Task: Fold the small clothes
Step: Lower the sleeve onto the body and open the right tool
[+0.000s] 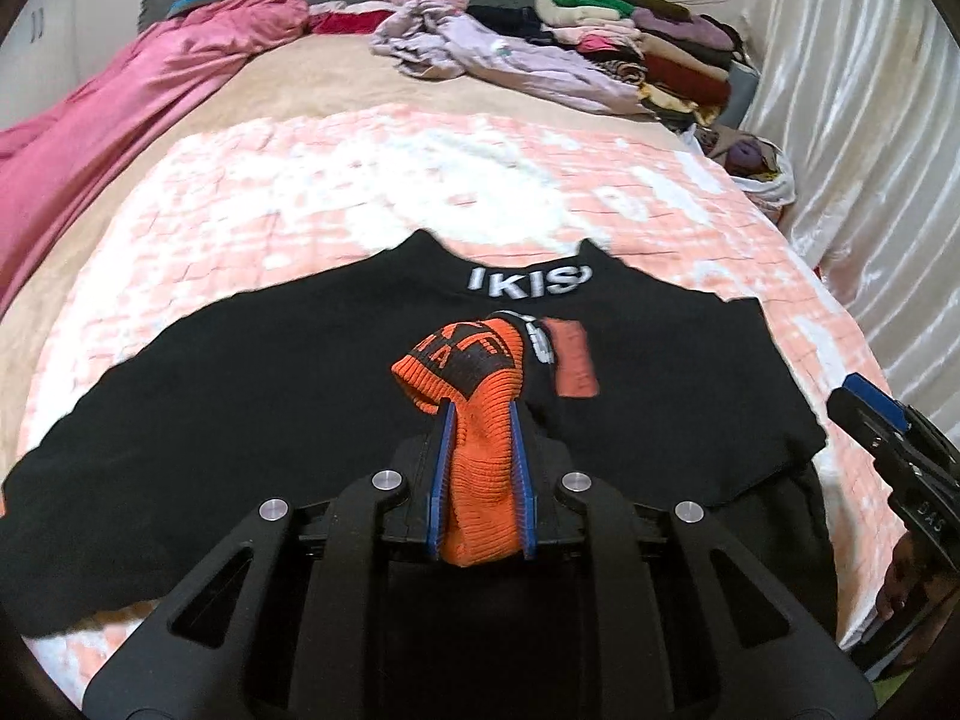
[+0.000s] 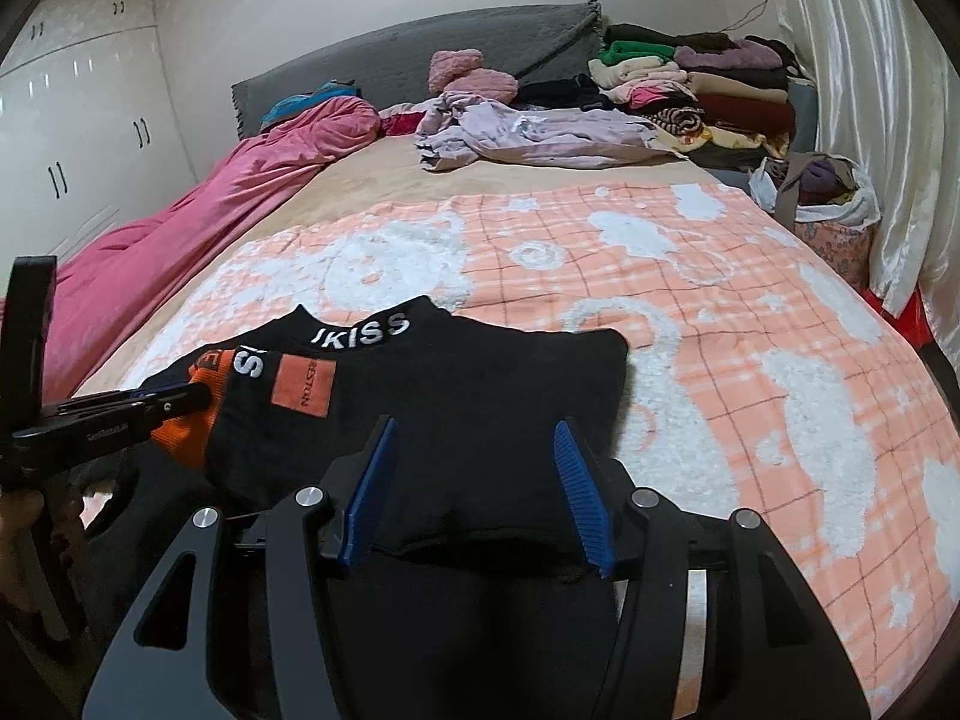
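Orange ribbed cuff (image 1: 480, 468) of the black sweater (image 1: 240, 420) on the bed (image 1: 360, 180) is pinched by the left tongs (image 1: 478, 420), the right tongs (image 2: 474, 438) spread; tugged further, the sleeve could slip free or bunch

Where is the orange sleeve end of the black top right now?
The orange cuff is pinched in the left gripper, lifted over the black top, beside the orange patch near its collar, seen centre in the left wrist view.

Both claws: matte black linkage arms with triangular cut-outs, round silver pivot bolts, ribbed blue pads on the fingers. Left claw (image 1: 480, 414), right claw (image 2: 477, 429). Small white lettering on the left claw's side.
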`<action>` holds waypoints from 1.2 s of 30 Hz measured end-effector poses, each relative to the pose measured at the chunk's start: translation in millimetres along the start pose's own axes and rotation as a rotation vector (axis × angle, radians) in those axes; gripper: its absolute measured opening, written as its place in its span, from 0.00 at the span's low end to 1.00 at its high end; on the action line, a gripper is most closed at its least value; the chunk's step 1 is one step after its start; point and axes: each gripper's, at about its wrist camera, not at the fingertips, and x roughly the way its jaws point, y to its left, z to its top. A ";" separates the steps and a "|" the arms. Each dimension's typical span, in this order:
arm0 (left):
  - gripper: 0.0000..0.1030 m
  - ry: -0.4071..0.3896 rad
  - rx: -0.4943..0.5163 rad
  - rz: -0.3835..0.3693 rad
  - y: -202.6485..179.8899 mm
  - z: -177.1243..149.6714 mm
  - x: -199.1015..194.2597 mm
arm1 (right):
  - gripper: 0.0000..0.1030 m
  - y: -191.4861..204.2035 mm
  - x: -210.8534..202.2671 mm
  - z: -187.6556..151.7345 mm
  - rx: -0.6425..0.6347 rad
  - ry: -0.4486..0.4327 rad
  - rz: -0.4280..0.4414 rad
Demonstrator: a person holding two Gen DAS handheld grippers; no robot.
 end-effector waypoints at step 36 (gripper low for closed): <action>0.19 0.028 -0.069 0.078 71.1 -20.3 14.7 | 0.52 18.3 48.1 -9.6 -0.077 0.111 -0.037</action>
